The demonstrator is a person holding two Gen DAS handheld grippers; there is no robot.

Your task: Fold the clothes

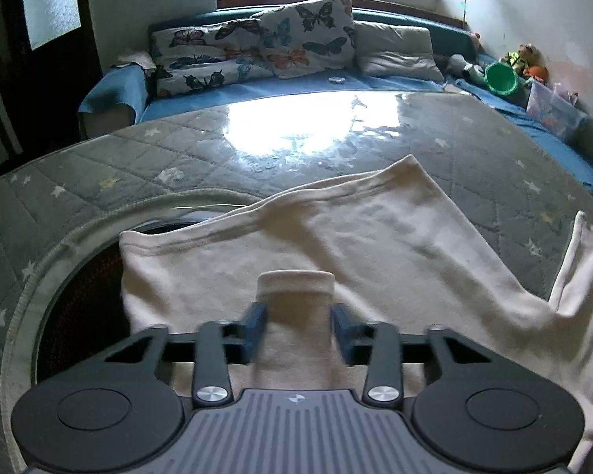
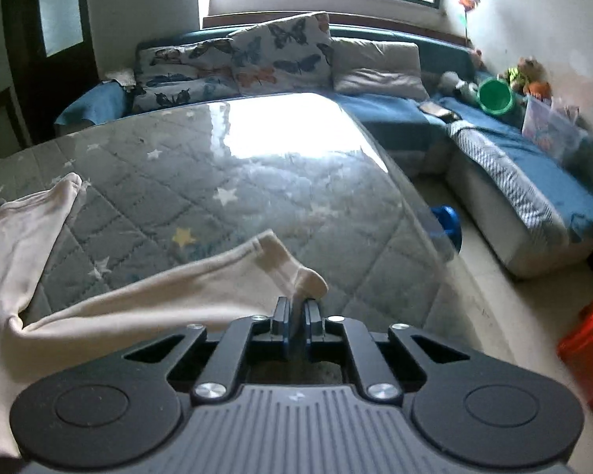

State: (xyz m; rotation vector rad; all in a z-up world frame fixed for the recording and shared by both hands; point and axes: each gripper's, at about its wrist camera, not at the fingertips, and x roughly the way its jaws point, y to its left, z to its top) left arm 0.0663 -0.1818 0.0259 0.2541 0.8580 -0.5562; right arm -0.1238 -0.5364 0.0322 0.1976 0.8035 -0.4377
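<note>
Left wrist view looks down over a table (image 1: 99, 166) covered with a grey quilted, star-printed cloth under a glossy clear sheet that glares with window light. A cream long-sleeved garment (image 1: 336, 233) lies spread across the near part of the table, its stitched hem running along the far-left edge. One sleeve cuff (image 1: 295, 288) stands up between the blue fingertips of the left gripper (image 1: 299, 326); the pads sit just beside the cuff on either side, and whether they actually press it cannot be told. To the near left, the cloth's bound edge curves around a dark opening. At the far right, another part of the garment is lifted off the table.

Right wrist view shows the right gripper (image 2: 296, 316) clenched tight on the other sleeve's cuff (image 2: 304, 278), its blue fingers nearly together with the fabric pinched between them. From there the sleeve (image 2: 158, 288) stretches left, above the quilted cover, back to the garment's body at the near-left edge of the view.

Beyond the table stands a blue-covered sofa (image 2: 379, 114) with butterfly-print cushions (image 1: 265, 47) and a plain beige cushion (image 1: 395, 51) under a window. A green bucket (image 2: 494, 96) and stuffed toys sit at the far right; an orange stool (image 2: 589, 347) stands on the floor at the near right.
</note>
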